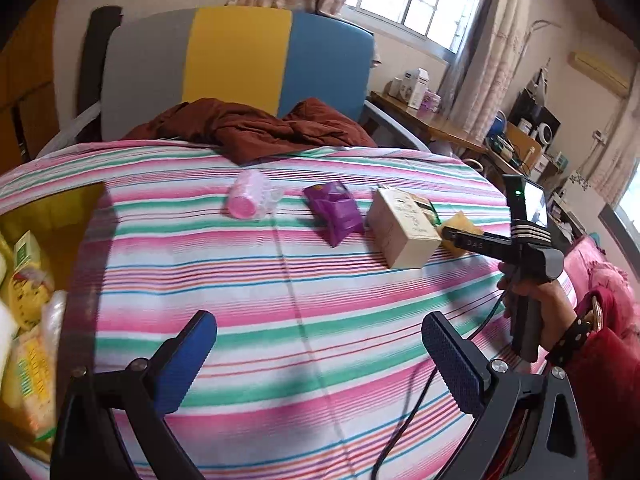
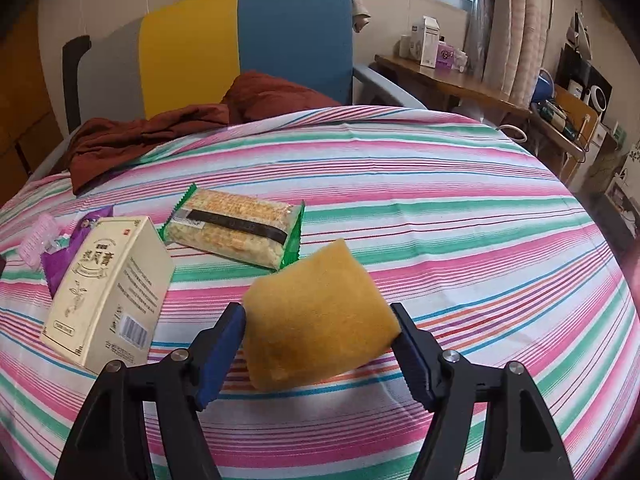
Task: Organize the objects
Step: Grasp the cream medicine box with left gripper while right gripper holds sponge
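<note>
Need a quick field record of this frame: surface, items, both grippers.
surface: striped cloth
items: yellow sponge, cream box, snack bar packet, purple packet, pink bottle
left gripper: open, nothing between its fingers
right gripper: fingers either side of the sponge; contact unclear
background: brown cloth

Blurred yellow packets (image 1: 28, 280) at left edge, perhaps snacks, cut off.
</note>
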`<control>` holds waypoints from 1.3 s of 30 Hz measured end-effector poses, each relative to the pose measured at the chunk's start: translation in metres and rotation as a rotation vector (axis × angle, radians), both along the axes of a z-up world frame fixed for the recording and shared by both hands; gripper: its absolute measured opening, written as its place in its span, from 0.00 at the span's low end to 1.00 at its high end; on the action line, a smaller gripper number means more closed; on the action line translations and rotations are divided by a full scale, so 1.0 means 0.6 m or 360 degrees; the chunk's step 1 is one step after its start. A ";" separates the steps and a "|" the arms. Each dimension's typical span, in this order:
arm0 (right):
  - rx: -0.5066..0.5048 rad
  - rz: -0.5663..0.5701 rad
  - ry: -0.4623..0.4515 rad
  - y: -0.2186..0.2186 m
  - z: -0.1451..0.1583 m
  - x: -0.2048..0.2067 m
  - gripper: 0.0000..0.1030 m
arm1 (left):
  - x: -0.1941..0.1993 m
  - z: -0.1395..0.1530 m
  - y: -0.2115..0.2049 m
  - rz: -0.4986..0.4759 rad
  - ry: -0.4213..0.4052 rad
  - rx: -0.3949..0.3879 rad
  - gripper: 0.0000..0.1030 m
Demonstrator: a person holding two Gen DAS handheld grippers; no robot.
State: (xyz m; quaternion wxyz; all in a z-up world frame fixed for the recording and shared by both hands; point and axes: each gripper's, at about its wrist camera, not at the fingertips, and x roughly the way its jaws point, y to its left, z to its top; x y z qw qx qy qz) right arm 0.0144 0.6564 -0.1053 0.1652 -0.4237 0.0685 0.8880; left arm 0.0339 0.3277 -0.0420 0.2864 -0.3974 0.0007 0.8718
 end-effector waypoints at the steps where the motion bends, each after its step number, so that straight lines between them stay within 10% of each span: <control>1: 0.0002 0.0003 0.0005 -0.001 0.001 0.001 0.71 | -0.003 -0.001 0.013 -0.0020 0.0001 -0.0008 1.00; 33: 0.0114 -0.0167 0.0211 -0.005 0.014 0.053 0.64 | -0.117 -0.064 0.300 -0.0152 -0.0012 -0.0218 0.99; 39: 0.0148 -0.0159 0.0226 -0.014 0.015 0.055 0.64 | -0.122 -0.087 0.303 -0.0210 -0.0002 -0.0265 0.56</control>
